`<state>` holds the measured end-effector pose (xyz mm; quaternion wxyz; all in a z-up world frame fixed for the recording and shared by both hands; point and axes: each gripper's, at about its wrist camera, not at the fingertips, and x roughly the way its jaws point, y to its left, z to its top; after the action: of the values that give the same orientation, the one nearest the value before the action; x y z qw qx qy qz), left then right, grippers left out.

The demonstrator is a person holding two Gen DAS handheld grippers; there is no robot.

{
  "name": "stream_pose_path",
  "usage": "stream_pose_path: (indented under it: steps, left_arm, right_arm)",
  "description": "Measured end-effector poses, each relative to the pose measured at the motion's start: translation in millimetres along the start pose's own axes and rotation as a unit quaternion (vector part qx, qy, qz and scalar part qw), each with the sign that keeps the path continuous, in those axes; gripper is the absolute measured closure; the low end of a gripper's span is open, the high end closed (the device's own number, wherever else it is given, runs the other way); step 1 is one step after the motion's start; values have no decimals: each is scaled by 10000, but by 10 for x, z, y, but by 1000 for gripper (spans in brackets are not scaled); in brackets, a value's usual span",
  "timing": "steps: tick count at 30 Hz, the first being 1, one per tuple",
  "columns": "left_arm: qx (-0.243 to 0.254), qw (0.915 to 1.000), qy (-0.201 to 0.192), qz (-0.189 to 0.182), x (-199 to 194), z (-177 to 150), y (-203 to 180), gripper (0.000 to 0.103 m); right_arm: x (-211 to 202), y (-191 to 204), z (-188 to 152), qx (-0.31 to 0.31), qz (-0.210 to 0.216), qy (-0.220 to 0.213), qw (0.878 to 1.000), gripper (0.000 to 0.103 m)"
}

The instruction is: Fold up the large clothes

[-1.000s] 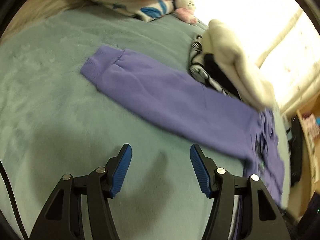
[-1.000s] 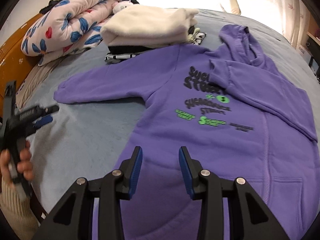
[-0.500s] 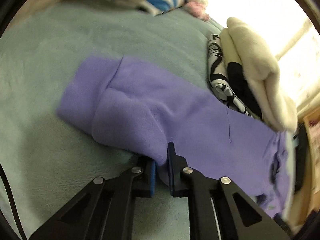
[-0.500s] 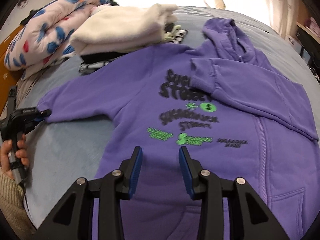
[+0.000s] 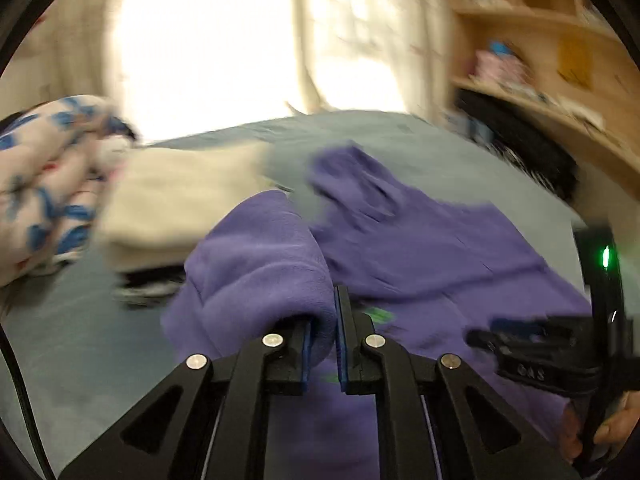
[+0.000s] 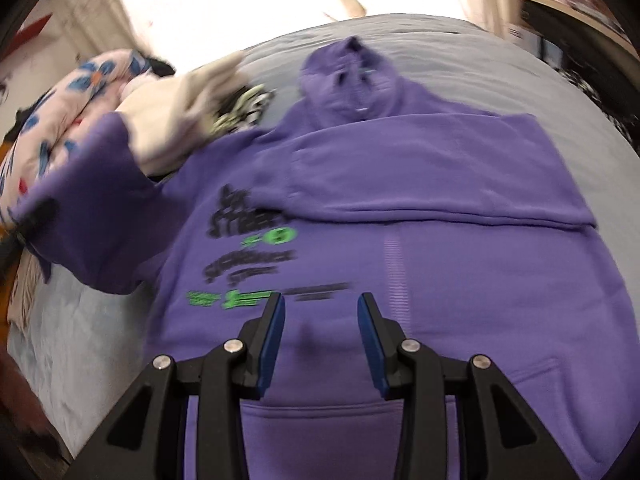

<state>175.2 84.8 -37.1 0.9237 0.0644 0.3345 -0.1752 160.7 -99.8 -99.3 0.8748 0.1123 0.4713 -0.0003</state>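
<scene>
A purple hoodie point(image 6: 440, 260) lies face up on the bed, its black and green print point(image 6: 248, 248) showing and the hood point(image 6: 348, 76) at the far end. One sleeve point(image 6: 420, 176) is folded across the chest. My left gripper point(image 5: 322, 320) is shut on the other sleeve point(image 5: 260, 264), which is lifted off the bed and bunched over the fingers. In the right wrist view that raised sleeve point(image 6: 92, 208) hangs blurred at the left. My right gripper point(image 6: 320, 320) is open above the hoodie's lower front, with nothing between its fingers.
A cream folded stack point(image 5: 172, 208) over black-and-white clothes sits just beyond the hoodie, with a floral quilt point(image 5: 44, 184) to its left. Wooden shelves point(image 5: 540, 40) stand at the right. The grey-blue bed cover point(image 6: 520, 60) runs on past the hood. A person's hand point(image 5: 616, 420) holds the right gripper.
My left gripper closed on the flat sleeve, then lifted it and swung it in toward the hoodie's body, rolling as it went. The right gripper slid across the hoodie's front, still open.
</scene>
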Motion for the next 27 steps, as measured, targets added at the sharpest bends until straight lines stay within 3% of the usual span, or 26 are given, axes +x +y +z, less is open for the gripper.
stream_pose_path:
  steps: [2, 4, 7, 13, 17, 22, 27]
  left_arm:
    - [46, 9983, 472, -346, 283, -95, -291, 75]
    - [-35, 9922, 1083, -622, 609, -272, -518, 63]
    - [-51, 9866, 1530, -564, 781, -476, -669, 55]
    - [-63, 9870, 1504, -555, 472, -663, -644, 39]
    - [-384, 9869, 1411, -674, 163, -692, -454, 26]
    - [-625, 9821, 1488, -970, -74, -789, -344, 20]
    - [-793, 9829, 1514, -687, -326, -955, -238, 20]
  right_arm:
    - [-18, -197, -12, 120, -65, 48, 9999, 65]
    - [-25, -389, -41, 251, -98, 116, 9996, 65]
    - [-44, -604, -78, 424, -45, 165, 9990, 65]
    - [-90, -666, -66, 436, 342, 139, 9984, 65]
    - [-119, -425, -27, 157, 626, 73, 9979, 56]
    - [-195, 21, 2, -434, 1035, 31, 9937, 55]
    - [-196, 503, -31, -1057, 1274, 92, 9862, 55]
